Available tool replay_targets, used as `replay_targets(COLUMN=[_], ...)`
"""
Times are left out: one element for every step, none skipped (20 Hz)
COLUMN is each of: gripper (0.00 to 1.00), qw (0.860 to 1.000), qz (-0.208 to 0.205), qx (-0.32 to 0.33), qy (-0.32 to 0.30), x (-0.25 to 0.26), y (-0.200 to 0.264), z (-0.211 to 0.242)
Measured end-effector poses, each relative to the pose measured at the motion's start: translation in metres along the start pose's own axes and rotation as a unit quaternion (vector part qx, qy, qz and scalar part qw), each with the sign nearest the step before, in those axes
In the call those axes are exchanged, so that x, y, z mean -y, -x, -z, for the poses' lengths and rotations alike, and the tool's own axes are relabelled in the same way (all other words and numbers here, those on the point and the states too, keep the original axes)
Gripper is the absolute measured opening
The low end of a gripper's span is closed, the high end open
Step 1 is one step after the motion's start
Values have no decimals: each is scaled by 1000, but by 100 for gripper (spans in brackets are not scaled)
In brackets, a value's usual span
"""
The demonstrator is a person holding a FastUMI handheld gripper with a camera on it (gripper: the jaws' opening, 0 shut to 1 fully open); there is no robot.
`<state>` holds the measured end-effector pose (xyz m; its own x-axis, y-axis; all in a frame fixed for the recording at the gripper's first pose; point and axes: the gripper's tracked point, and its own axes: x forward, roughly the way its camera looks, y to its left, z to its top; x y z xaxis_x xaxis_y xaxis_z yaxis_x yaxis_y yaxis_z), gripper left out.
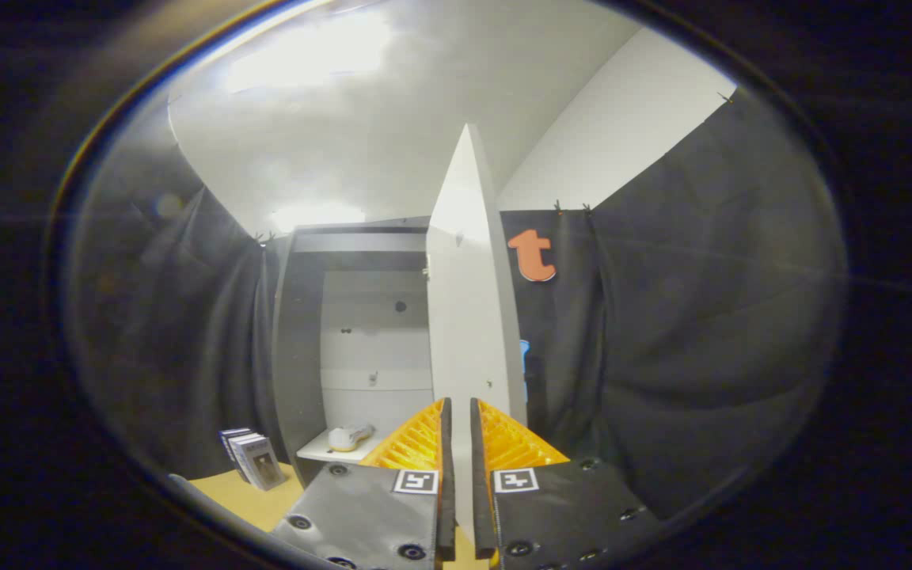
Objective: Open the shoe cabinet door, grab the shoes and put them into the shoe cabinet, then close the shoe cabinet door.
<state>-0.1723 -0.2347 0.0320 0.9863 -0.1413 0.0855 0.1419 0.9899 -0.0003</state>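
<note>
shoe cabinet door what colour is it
White, in the gripper view; the shoe cabinet door stands open just beyond the claw.

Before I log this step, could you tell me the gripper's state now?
Gripper: nearly shut, narrow gap, holding nothing, aimed at the open cabinet door's edge.

The booth is enclosed by black cloth (685,317) hung in folds on both sides. Above it, white wall (622,134) and a pale ceiling (393,119) are seen, washed by bright overhead light (305,51). A tan floor (254,499) is glimpsed below, with booklets (254,459) stood on it.
</note>
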Motion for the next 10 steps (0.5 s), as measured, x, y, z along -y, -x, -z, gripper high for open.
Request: replay_targets(gripper=[11, 11, 11, 11, 11, 11, 11, 13, 18, 18], qw=[1000, 999, 998, 997, 996, 994, 992, 990, 989, 986], qz=[-14, -27, -39, -52, -65, -73, -83, -92, -97, -102], qx=[-13, -28, -43, -56, -67, -79, -90, -100, -113, -127], qy=[-4, -7, -10, -13, -15, -16, -20, -23, -26, -29], x=[-14, -29, -43, -58, -71, -82, -92, -105, -115, -124], y=[-2, -2, -5, -6, -9, -9, -9, -9, -11, -11], z=[11, 23, 37, 48, 58, 68, 77, 89, 102, 114])
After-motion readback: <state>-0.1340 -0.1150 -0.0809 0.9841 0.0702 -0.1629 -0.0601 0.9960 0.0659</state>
